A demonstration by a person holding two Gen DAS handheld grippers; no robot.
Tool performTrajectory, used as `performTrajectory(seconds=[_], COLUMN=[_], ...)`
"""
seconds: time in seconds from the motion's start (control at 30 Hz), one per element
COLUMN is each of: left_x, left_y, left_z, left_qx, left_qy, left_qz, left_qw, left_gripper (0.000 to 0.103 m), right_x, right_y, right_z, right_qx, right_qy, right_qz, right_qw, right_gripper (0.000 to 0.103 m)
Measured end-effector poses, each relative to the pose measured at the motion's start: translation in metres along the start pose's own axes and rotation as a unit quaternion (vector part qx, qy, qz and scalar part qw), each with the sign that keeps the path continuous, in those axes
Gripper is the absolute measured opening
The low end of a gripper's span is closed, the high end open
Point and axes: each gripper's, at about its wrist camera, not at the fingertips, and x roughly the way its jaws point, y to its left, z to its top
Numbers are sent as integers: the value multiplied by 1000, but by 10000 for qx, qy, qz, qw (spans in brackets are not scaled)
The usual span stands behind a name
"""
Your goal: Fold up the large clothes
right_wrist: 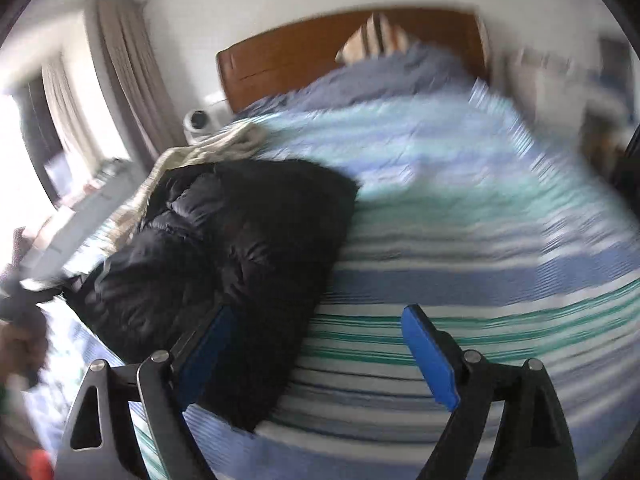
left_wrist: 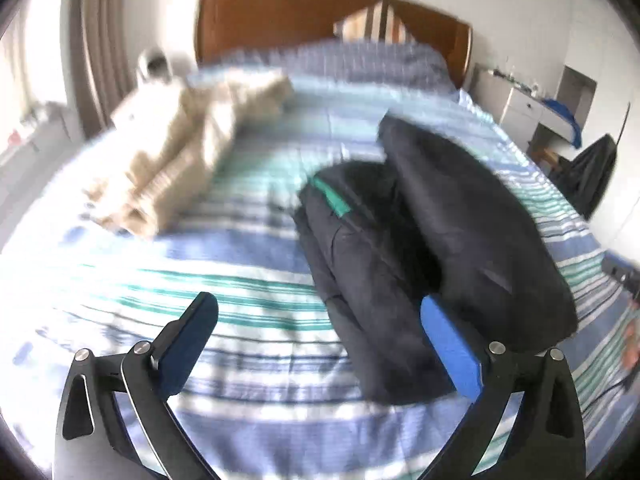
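Note:
A dark navy padded jacket [left_wrist: 436,232] lies folded in a bundle on the striped bedspread [left_wrist: 240,264], a green strip showing at its collar. My left gripper [left_wrist: 320,308] hangs open over the bed, its right pad in front of the jacket's near left edge, nothing between the pads. In the right wrist view the same jacket [right_wrist: 240,248] lies to the left. My right gripper [right_wrist: 316,316] stands open, its left pad over the jacket's near edge, its right pad above bare bedspread [right_wrist: 460,240]. Both pictures are blurred.
A cream garment [left_wrist: 188,144] lies heaped at the bed's far left, seen behind the jacket as cream cloth [right_wrist: 216,144]. A wooden headboard [left_wrist: 280,20] and pillow stand at the far end. A white nightstand [left_wrist: 532,112] and dark chair are at the right; curtains [right_wrist: 120,80] hang left.

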Motion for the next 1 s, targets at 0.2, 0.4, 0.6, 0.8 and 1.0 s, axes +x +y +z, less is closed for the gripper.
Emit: performTrajectory(seconds=[0.2,0.4,0.6,0.8,1.0], left_x=[-88,-149,-178,-212,-227], left_y=[-39,-69,-96,-115,-128], left_z=[-54,-80,-87,-96,-109], left_qx=[43,-139,-71,-239,-272], left_qy=[-407,-653,-853,-1105,-740], left_qz=[26,18,373,888,841], left_qw=[9992,9978,9956,9896,9933], left_gripper=[102,103,103,103,103], right_x=[-64,-117,-183,-188,-205], right_y=[19,32,35,35,39], right_z=[-11,-17,-32,-49,-64], right_qx=[-484,-703,-499,-186,34], right_qy=[-273,-433,-1272,-510,-206], right_qz=[-608,-736,-792,-747,-875], right_qw=[9966,9939,9875,9957,9959], right_gripper=[89,89,89,103,103])
